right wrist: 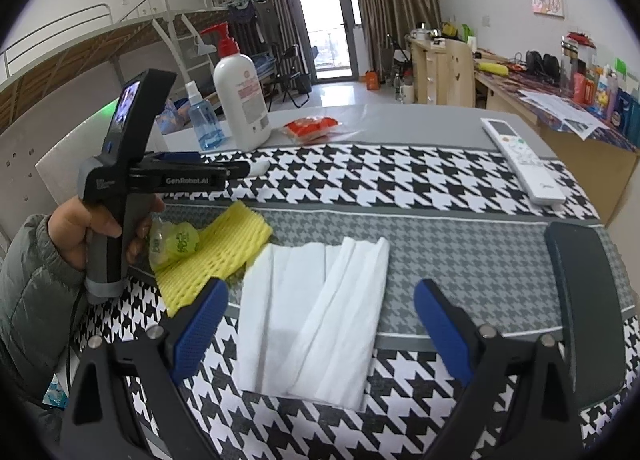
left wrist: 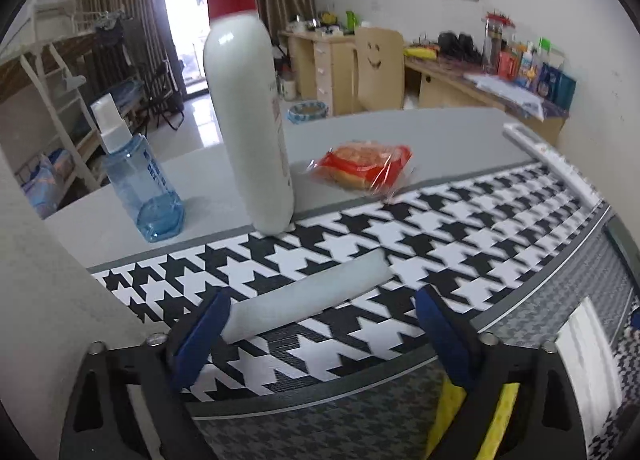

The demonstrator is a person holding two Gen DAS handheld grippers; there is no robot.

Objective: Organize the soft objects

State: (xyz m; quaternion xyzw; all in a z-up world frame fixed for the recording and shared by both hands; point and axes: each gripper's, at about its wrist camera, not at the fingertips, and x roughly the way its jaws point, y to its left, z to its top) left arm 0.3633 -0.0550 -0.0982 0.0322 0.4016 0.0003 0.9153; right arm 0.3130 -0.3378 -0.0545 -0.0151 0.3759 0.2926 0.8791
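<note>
**Two grippers poised over a cluttered tabletop**

Houndstooth cloth (right wrist: pixel 400 180) in black, white and grey covers the near part of the tabletop (left wrist: pixel 400 128) in a bright room with brown curtains and a glass door behind. A folded white tissue (right wrist: pixel 312 316) lies flat on the cloth, between the blue-padded fingers (right wrist: pixel 200 324) of the right gripper (right wrist: pixel 320 324), which stand wide apart and touch nothing; whether they sit above the tissue or level with it cannot be told. Just left of the tissue rests a yellow foam net sleeve (right wrist: pixel 216 256), with a small green packet (right wrist: pixel 176 242) lying against it.

Farther left, a hand (right wrist: pixel 92 228) in a grey-green padded sleeve grips the handle of the left gripper (left wrist: pixel 320 324). In the left wrist view its fingers (left wrist: pixel 204 336) are also spread, with nothing pinched; a pale white bar (left wrist: pixel 308 296) lies on the cloth between them, untouched by either pad.

Beyond the cloth's far edge stand a white pump bottle with a red top (left wrist: pixel 248 108) and, beside it, a blue spray bottle (left wrist: pixel 140 176). A red-wrapped snack packet (left wrist: pixel 360 168) lies to their right. A white remote control (right wrist: pixel 520 160) lies along the right side of the cloth, and a dark phone (right wrist: pixel 584 308) rests near the right gripper.
</note>
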